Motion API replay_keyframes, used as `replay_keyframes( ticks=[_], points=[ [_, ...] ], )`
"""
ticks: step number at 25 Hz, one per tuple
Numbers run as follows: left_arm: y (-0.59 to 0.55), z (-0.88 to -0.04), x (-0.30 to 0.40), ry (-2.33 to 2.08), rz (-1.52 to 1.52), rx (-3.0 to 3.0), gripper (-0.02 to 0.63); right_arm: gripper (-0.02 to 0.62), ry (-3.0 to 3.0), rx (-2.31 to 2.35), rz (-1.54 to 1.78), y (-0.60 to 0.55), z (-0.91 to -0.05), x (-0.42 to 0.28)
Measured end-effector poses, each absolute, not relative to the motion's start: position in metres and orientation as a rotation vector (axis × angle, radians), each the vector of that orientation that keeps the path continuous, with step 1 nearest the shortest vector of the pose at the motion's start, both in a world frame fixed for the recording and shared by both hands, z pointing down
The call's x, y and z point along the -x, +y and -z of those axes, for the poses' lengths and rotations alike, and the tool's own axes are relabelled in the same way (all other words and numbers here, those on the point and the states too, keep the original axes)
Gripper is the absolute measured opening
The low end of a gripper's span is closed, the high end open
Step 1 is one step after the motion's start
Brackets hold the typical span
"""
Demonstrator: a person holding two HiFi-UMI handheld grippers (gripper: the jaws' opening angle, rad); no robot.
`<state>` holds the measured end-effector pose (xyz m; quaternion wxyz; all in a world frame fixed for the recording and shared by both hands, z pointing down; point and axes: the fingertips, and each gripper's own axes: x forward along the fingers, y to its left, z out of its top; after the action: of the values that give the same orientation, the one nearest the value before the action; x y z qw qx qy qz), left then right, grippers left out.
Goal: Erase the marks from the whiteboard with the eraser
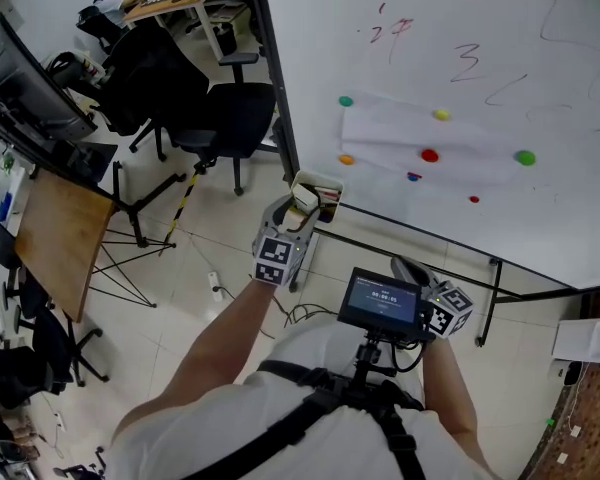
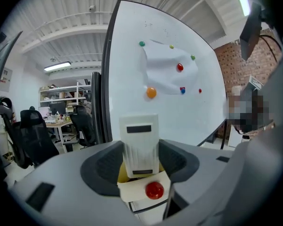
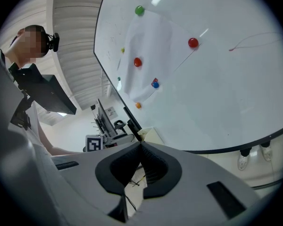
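At the whiteboard [image 1: 540,218], our left gripper [image 2: 141,163] is clamped tight on the white eraser [image 2: 140,135], the two pads pressing its sides. It is held upright just off the whiteboard's lower left corner. One small open box [image 2: 132,193] sits at that corner, directly beneath the eraser. We see something yellow inside it in the left gripper view and something dark in the head view, but we cannot make out what either is, nor whether the eraser's lower end touches it. One red magnet [image 2: 154,190] sticks to the box's front wall. Our right gripper [image 3: 141,150] hangs below the whiteboard's lower edge with its pads pressed together and nothing between them. It is largely hidden in the head view behind the one small screen [image 1: 382,298] mounted on our chest. On the whiteboard, one sheet of paper [image 1: 390,133] is pinned by magnets [image 1: 430,155]. We count seven: two green, two red, one yellow, one orange and one blue-and-red. Red marks [image 1: 390,31] lie above the sheet, some cut off by the frame's top edge, so we cannot count them. Two black office chairs [image 1: 235,113] stand left of the whiteboard.
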<state>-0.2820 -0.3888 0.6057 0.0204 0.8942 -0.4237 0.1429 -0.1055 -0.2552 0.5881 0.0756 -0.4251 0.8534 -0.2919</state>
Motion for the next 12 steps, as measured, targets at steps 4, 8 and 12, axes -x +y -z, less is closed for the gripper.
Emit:
replay_keyframes(
  ticks=[4,8,12],
  points=[
    [-0.383,-0.578,0.301,-1.344,-0.346,-2.788,0.245,0.002,2.541,1.317,0.866,-0.254,-0.587,0.105],
    [-0.371,-0.553,0.307,-1.308,-0.300,-2.822,0.245,0.002,2.530,1.373,0.785,-0.257,-0.567,0.099],
    [-0.360,-0.529,0.294,-1.211,-0.256,-2.895,0.245,0.002,2.524,1.447,0.630,-0.268,-0.537,0.081]
  ],
)
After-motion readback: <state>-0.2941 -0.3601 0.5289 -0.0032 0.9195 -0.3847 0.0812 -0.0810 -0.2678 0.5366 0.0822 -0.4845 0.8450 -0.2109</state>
